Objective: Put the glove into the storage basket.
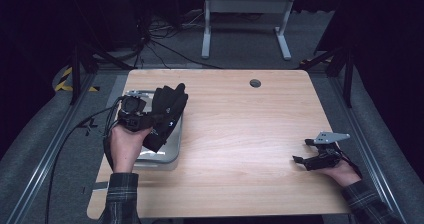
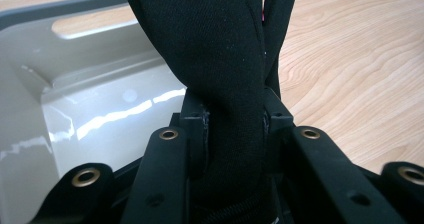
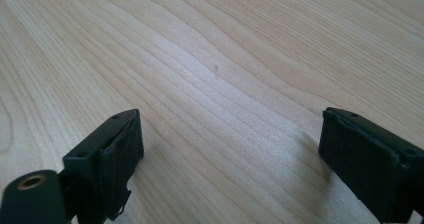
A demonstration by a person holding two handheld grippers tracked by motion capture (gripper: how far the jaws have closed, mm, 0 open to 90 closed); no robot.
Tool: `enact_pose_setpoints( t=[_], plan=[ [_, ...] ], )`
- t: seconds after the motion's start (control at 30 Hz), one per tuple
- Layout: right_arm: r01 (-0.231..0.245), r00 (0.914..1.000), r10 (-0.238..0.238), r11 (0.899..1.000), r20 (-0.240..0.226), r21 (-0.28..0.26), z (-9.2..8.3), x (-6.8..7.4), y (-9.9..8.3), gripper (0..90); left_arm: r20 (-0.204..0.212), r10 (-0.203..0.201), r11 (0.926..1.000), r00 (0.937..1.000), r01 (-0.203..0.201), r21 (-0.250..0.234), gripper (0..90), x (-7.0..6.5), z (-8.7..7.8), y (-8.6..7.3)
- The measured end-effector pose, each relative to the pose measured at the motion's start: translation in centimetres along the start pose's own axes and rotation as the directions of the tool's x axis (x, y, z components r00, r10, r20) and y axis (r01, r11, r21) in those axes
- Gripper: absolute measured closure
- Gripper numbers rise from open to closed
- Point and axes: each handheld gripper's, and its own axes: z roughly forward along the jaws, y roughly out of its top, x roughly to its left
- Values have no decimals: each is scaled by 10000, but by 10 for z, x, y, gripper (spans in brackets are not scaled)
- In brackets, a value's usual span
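Observation:
A black glove (image 1: 169, 109) hangs over a pale grey tray (image 1: 170, 155) at the table's left side. My left gripper (image 1: 146, 118) is shut on the glove, and its fingers stick up and away past the jaws. In the left gripper view the black glove fabric (image 2: 220, 49) is pinched between both pads (image 2: 197, 129), with the glossy tray (image 2: 100, 99) below and to the left. My right gripper (image 1: 301, 150) rests low over the table's right side, open, with nothing between its jaws. The right gripper (image 3: 230, 159) view has bare wood between the two pads.
The wooden table (image 1: 240, 129) has a round cable hole (image 1: 255, 83) near its far edge. A black cable (image 1: 75, 134) trails off the left side from the left gripper. A white table frame (image 1: 245, 14) stands on the floor beyond.

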Motion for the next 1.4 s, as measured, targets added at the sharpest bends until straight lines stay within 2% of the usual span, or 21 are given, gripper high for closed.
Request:
enact_pose_setpoints(
  t=[0.37, 0.63, 0.8, 0.93, 1.13, 1.4],
  plan=[
    [2, 10000, -2, 10000, 0, 1, 0, 0, 0, 112, -69, -501, 9985, 9987, 502, 220, 717, 20, 17, -14],
    [-3, 10000, 3, 10000, -1, -2, 0, 0, 0, 112, -191, -746, 9953, 9970, 756, 600, 716, 29, 33, -20],
    [0, 10000, 0, 10000, 0, -2, 0, 0, 0, 112, -321, -904, 9906, 9954, 932, 1005, 713, 35, 45, -23],
    [-2, 10000, 2, 10000, 0, -1, 0, 0, 0, 112, -380, -872, 9858, 9955, 917, 1409, 706, 39, 55, -25],
    [-2, 10000, 2, 10000, -1, -1, 0, 0, 0, 112, -504, -831, 9803, 9953, 908, 1753, 684, 42, 64, -24],
    [-4, 10000, 4, 10000, -12, -7, 0, 0, 0, 112, -401, -814, 9723, 9959, 882, 2165, 568, 47, 76, -26]
  ],
)
